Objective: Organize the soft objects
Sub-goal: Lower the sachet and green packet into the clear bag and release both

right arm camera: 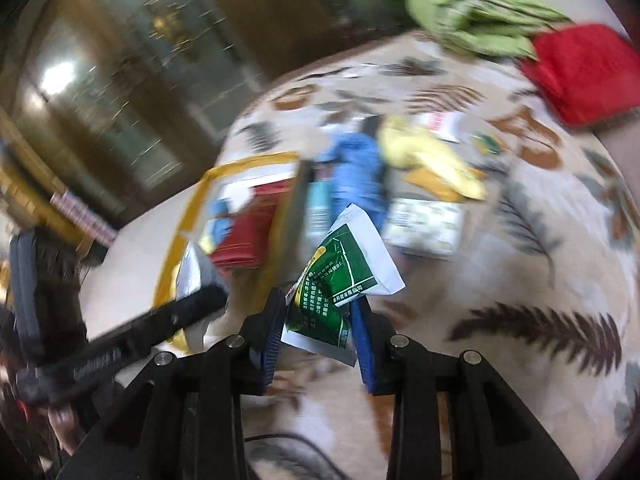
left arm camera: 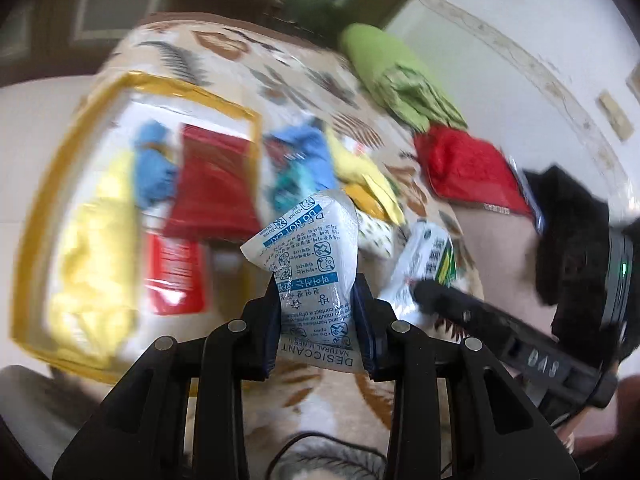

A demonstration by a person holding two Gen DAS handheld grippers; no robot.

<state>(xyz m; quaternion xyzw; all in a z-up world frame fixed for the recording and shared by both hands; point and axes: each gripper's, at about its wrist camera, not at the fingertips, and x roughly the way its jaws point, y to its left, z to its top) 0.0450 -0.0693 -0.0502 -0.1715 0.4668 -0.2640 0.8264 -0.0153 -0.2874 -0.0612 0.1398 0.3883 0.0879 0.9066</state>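
My left gripper point(left arm camera: 318, 304) is shut on a white and blue desiccant sachet point(left arm camera: 308, 248), held above the leaf-patterned cloth. My right gripper point(right arm camera: 318, 312) is shut on a green and white packet point(right arm camera: 344, 272), also lifted off the cloth. In the left wrist view that green and white packet point(left arm camera: 424, 264) and the right gripper's black finger point(left arm camera: 480, 312) show at the right. The left gripper's finger point(right arm camera: 160, 320) crosses the left of the right wrist view. A yellow-rimmed tray point(left arm camera: 192, 92) holds a yellow cloth point(left arm camera: 92, 256), a blue cloth point(left arm camera: 154, 168) and red packets point(left arm camera: 212, 192).
On the patterned cloth point(right arm camera: 520, 240) lie a blue item point(right arm camera: 356, 168), a yellow glove point(right arm camera: 424, 156), a pale printed packet point(right arm camera: 424, 224), a green cloth point(right arm camera: 480, 16) and a red pouch point(right arm camera: 588, 72). The yellow-rimmed tray point(right arm camera: 224, 172) stands at the left. Dark cabinets stand behind.
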